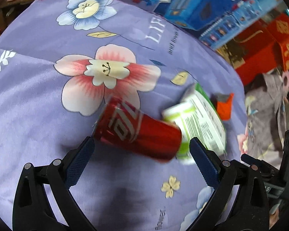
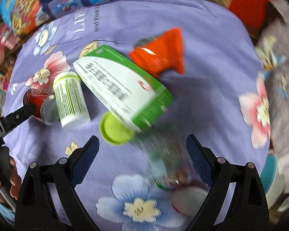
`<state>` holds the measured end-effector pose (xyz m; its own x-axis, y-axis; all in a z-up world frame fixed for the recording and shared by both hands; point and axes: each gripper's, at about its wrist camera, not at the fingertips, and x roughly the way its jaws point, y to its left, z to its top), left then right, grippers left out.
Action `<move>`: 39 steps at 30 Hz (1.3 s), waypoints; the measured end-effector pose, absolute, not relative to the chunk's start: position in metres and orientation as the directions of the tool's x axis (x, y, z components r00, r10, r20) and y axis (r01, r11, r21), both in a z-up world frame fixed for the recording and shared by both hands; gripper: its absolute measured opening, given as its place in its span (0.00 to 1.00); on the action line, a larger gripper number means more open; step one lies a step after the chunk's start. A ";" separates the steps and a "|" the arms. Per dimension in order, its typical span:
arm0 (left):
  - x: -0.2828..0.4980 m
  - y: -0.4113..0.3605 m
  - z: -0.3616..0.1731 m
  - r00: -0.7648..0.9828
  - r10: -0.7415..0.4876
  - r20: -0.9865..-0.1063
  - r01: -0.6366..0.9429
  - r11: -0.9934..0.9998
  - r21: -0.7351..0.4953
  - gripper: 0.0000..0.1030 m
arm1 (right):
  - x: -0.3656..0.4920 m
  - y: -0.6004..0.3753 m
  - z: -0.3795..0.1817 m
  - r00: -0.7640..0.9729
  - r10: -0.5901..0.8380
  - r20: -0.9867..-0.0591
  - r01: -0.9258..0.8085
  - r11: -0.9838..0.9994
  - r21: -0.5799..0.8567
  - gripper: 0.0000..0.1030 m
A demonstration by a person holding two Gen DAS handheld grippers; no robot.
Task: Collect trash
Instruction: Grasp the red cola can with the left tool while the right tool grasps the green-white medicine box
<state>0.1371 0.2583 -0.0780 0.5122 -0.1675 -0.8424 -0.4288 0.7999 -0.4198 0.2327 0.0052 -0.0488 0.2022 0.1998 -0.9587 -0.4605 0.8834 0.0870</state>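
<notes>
A red drink can [image 1: 138, 132] lies on its side on the purple flowered cloth [image 1: 38, 96]. It rests just ahead of my left gripper [image 1: 141, 141], which is open with a fingertip on either side of it. Behind the can are a white bottle with a green label [image 2: 71, 100] and a green-and-white box [image 2: 121, 84]. My right gripper [image 2: 142, 139] is open. A blurred clear plastic bottle [image 2: 169, 157] lies between its fingers, close to the right one. A lime-green lid [image 2: 115, 129] sits just beyond the tips. An orange wrapper [image 2: 160, 57] lies farther back.
Blue toy boxes [image 1: 198, 5] and red boxes [image 1: 260, 46] stand beyond the cloth's far edge. A grey patterned fabric [image 2: 283, 96] lies at the right. A hand [image 2: 2, 181] holds the left gripper at the lower left of the right wrist view.
</notes>
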 end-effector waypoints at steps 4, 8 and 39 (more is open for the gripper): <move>0.151 0.260 -0.089 0.499 -0.146 -0.854 -0.445 0.802 -0.397 0.96 | 0.248 0.032 -0.057 0.186 0.191 -0.964 -0.513 0.855 0.071 0.85; 0.163 0.262 -0.097 0.482 -0.124 -0.867 -0.431 0.828 -0.358 0.96 | 0.265 0.047 -0.067 0.159 0.183 -0.970 -0.553 0.830 0.066 0.85; 0.144 0.242 -0.093 0.477 -0.035 -0.878 -0.228 0.960 -0.162 0.57 | 0.265 0.033 -0.058 0.070 0.425 -0.902 -0.553 0.770 0.320 0.70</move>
<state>0.1442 0.2419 -0.0926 0.4773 -0.0352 -0.8780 -0.2280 0.9600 -0.1624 0.2654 0.0332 -0.0584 0.0702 0.4253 -0.9023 -0.5529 0.7695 0.3197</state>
